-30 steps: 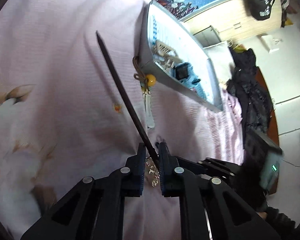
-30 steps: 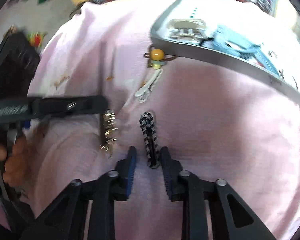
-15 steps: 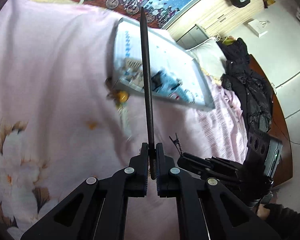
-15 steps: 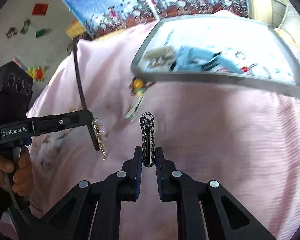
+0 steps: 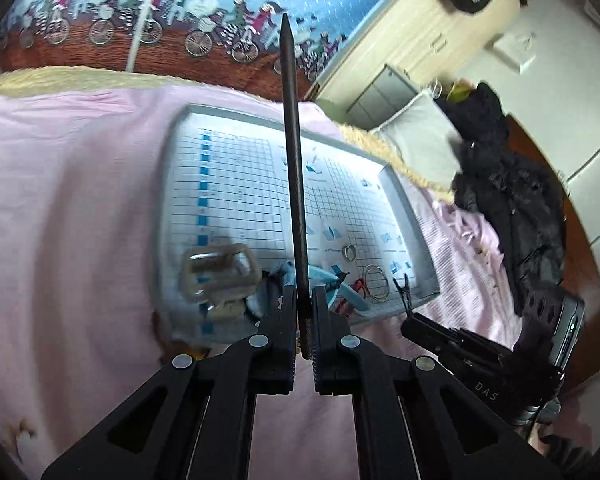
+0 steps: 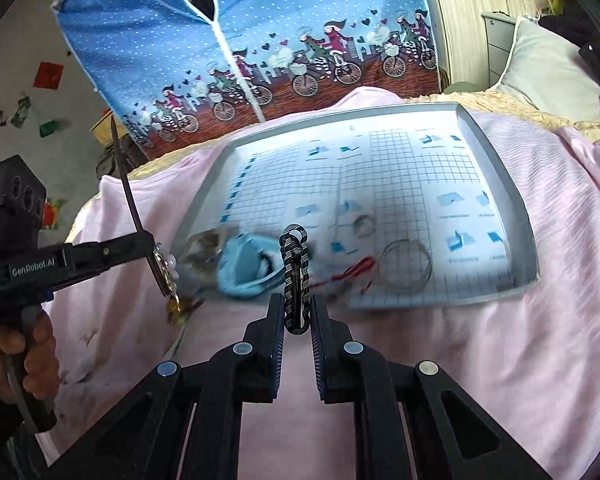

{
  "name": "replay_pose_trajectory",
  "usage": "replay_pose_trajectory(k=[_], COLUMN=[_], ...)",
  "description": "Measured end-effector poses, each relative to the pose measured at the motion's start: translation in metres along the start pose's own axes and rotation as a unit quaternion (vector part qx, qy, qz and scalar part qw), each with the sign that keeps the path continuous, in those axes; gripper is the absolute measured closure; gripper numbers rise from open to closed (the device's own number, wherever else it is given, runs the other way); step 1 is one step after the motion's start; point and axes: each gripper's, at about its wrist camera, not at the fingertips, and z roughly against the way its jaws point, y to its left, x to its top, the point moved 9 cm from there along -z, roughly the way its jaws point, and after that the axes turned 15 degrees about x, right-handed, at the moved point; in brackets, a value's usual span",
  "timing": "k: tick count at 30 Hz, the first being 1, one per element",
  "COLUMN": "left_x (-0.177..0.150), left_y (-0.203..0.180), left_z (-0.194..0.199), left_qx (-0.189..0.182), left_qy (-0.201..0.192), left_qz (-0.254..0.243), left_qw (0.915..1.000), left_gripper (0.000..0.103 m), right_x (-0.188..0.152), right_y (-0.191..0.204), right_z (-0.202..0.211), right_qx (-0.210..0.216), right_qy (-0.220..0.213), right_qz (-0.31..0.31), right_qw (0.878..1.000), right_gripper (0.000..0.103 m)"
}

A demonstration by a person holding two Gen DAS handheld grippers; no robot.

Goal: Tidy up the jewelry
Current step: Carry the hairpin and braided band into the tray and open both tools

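My left gripper (image 5: pixel 303 312) is shut on a long dark hair stick (image 5: pixel 294 160) that points up across the grey tray (image 5: pixel 172 184). The right wrist view shows that stick (image 6: pixel 126 184) held by the left gripper (image 6: pixel 148 244), with a metal charm (image 6: pixel 166 272) dangling below. My right gripper (image 6: pixel 297 316) is shut on a black-and-white striped hair clip (image 6: pixel 296 272), raised just before the tray's (image 6: pixel 516 200) near edge. Inside lie a beige buckle clip (image 5: pixel 220 272), a blue piece (image 6: pixel 244 268), a small ring (image 6: pixel 364 226), wire hoops (image 6: pixel 406 266) and a red item (image 6: pixel 356 270).
A pink bedsheet (image 6: pixel 460 360) covers the bed under the tray. A yellow-beaded item (image 6: pixel 180 308) lies blurred beside the tray's left corner. A blue bicycle-print cloth (image 6: pixel 260 40) hangs behind, with a pillow (image 6: pixel 548 64) and dark clothes (image 5: pixel 512 200) to the right. A hand (image 6: pixel 28 360) grips the left handle.
My right gripper shut on the striped clip and lifted it off the sheet. Both grippers rose and moved toward the tray; the hair stick swung upright.
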Motion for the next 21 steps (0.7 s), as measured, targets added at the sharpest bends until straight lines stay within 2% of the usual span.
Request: replay_pose_trajectory(k=[3, 11, 18, 21], left_x=[0.003, 0.008, 0.008, 0.005], left_y=[-0.01, -0.025, -0.025, -0.025], left_z=[-0.014, -0.039, -0.049, -0.049], left_qx=[0.005, 0.023, 0.031, 0.044], left_qy=[0.01, 0.017, 0.03, 0.038], left_qz=[-0.007, -0.02, 0.001, -0.006], left_qw=[0.9999, 0.9994, 0.9991, 0.9983], left_gripper=[0.099, 0.099, 0.099, 0.095], right_x=[0.002, 0.003, 0.006, 0.007], right_y=[-0.011, -0.042, -0.047, -0.047], right_z=[-0.007, -0.007, -0.006, -0.003], right_qx=[-0.009, -0.023, -0.027, -0.03], right_qy=[0.017, 0.021, 0.022, 0.015], right_qz=[0.005, -0.018, -0.033, -0.039], right_qw=[1.0, 0.999, 0.999, 0.999], right_gripper=[0.091, 0.09, 0.09, 0.087])
